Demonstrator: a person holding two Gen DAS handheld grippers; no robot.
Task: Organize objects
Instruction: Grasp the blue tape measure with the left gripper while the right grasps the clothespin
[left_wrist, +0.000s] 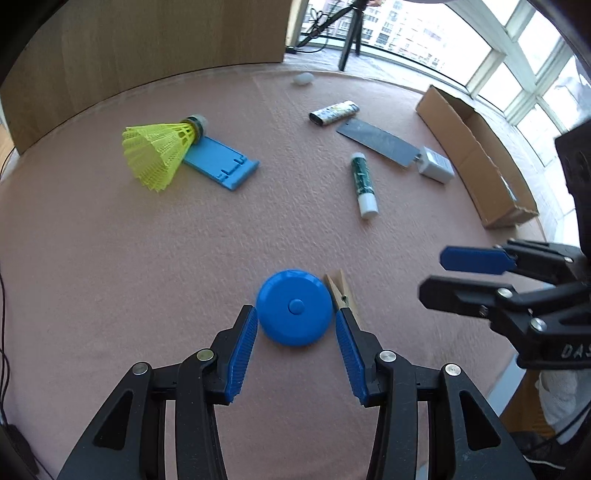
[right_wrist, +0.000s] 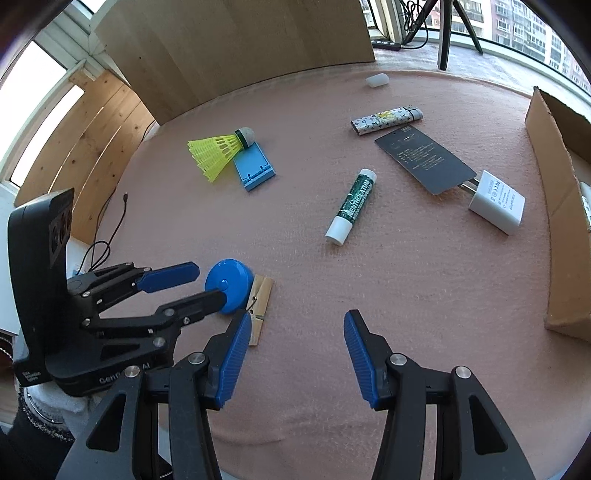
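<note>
A round blue tape measure (left_wrist: 295, 306) (right_wrist: 229, 282) lies on the pink cloth near the front. My left gripper (left_wrist: 295, 313) (right_wrist: 208, 282) hangs over it, open, with one pad on each side and not pressing it. A wooden clothespin (left_wrist: 341, 291) (right_wrist: 260, 299) lies against its right side. My right gripper (right_wrist: 295, 317) (left_wrist: 432, 275) stands open to the right, with only bare cloth between its fingers. Farther back lie a yellow shuttlecock (left_wrist: 159, 155) (right_wrist: 218, 151) on a blue stand (left_wrist: 221, 162), a green stick (left_wrist: 364, 184) (right_wrist: 352, 201), a patterned lighter (left_wrist: 334, 112) and a white charger (left_wrist: 436, 166).
An open cardboard box (left_wrist: 480, 162) (right_wrist: 554, 221) stands along the right edge. A dark card (right_wrist: 424, 158) lies beside the charger, and a small white cap (right_wrist: 376, 80) sits at the far edge. A wooden panel rises behind the table, with windows and a tripod beyond.
</note>
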